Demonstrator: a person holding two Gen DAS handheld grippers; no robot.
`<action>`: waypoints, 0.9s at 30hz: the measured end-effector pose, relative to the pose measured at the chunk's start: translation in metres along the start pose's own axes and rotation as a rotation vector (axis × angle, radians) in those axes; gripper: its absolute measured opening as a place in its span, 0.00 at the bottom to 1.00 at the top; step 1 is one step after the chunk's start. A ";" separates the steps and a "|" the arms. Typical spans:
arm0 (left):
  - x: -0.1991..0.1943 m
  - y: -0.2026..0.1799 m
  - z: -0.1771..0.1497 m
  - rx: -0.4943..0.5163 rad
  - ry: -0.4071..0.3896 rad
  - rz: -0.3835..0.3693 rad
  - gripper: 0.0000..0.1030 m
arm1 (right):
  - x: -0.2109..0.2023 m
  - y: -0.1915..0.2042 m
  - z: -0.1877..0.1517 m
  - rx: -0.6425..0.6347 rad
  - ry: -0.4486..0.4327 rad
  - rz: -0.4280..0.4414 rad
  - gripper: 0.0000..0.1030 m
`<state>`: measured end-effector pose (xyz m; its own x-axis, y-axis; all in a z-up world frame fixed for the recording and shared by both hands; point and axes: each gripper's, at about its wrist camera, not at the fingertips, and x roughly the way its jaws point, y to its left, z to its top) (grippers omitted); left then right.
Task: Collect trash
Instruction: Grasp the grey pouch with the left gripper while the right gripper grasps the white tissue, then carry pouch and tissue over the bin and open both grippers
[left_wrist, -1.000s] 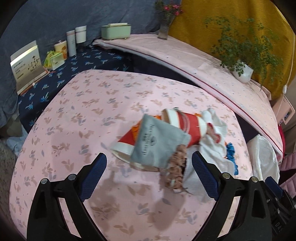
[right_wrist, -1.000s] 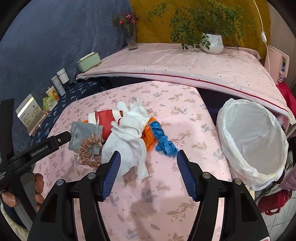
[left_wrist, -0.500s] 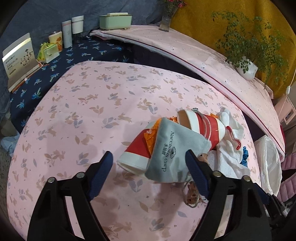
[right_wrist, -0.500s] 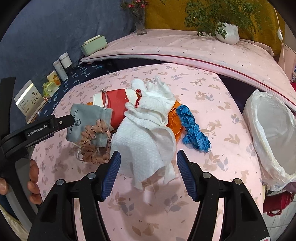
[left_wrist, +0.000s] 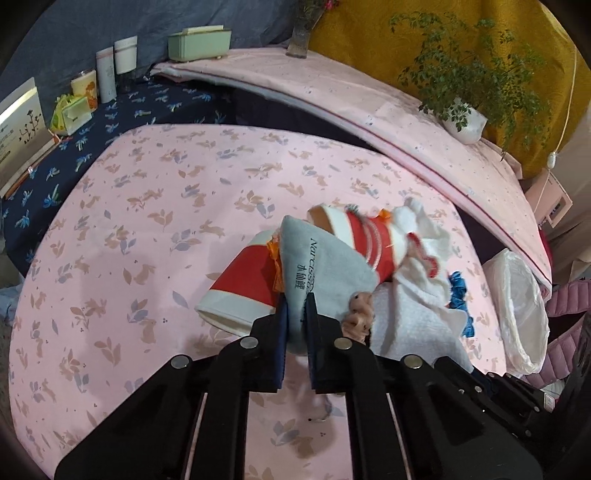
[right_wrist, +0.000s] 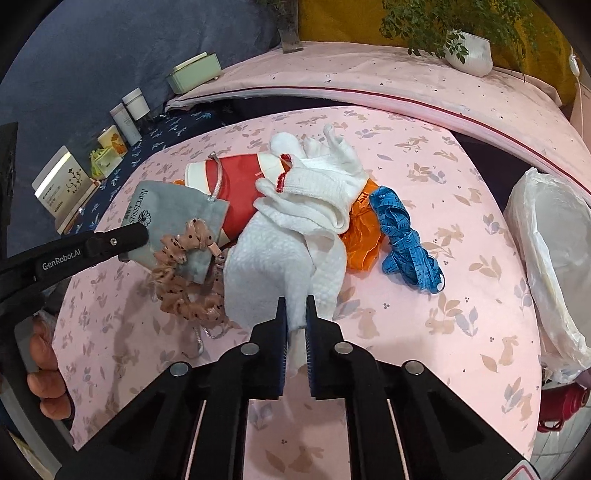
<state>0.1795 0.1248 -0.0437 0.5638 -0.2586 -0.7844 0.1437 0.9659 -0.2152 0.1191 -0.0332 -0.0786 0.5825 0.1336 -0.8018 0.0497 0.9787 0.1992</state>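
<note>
A pile of trash lies on the pink floral table (left_wrist: 147, 221). My left gripper (left_wrist: 295, 310) is shut on the near edge of a grey cloth pouch (left_wrist: 317, 266), which drapes over two red-and-white paper cups (left_wrist: 240, 291). My right gripper (right_wrist: 296, 310) is shut on the lower edge of a white paper towel (right_wrist: 273, 258). In the right wrist view the pouch (right_wrist: 173, 206), a white glove (right_wrist: 317, 184), an orange wrapper (right_wrist: 362, 229), a blue tape measure (right_wrist: 402, 236) and a tan scrunchie (right_wrist: 181, 277) also show. The left gripper's finger (right_wrist: 110, 243) reaches in from the left.
A bin lined with a white bag (right_wrist: 554, 258) stands off the table's right edge; it also shows in the left wrist view (left_wrist: 517, 310). A raised pink shelf (left_wrist: 369, 103) behind holds a potted plant (left_wrist: 465, 122) and green box (left_wrist: 199, 42). Jars and a card (left_wrist: 18, 122) stand far left.
Both grippers moved forward and closed. The left one shut on the grey pouch, the right one shut on the white paper towel.
</note>
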 end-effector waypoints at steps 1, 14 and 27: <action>-0.006 -0.003 0.002 0.003 -0.010 -0.005 0.08 | -0.006 0.001 0.002 -0.003 -0.014 0.008 0.05; -0.082 -0.052 0.032 0.058 -0.154 -0.075 0.07 | -0.104 -0.001 0.044 -0.039 -0.224 0.075 0.03; -0.108 -0.117 0.052 0.136 -0.187 -0.168 0.07 | -0.163 -0.041 0.074 0.006 -0.357 0.059 0.02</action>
<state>0.1440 0.0398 0.0965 0.6615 -0.4213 -0.6205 0.3486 0.9052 -0.2430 0.0820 -0.1065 0.0860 0.8312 0.1262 -0.5415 0.0115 0.9698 0.2437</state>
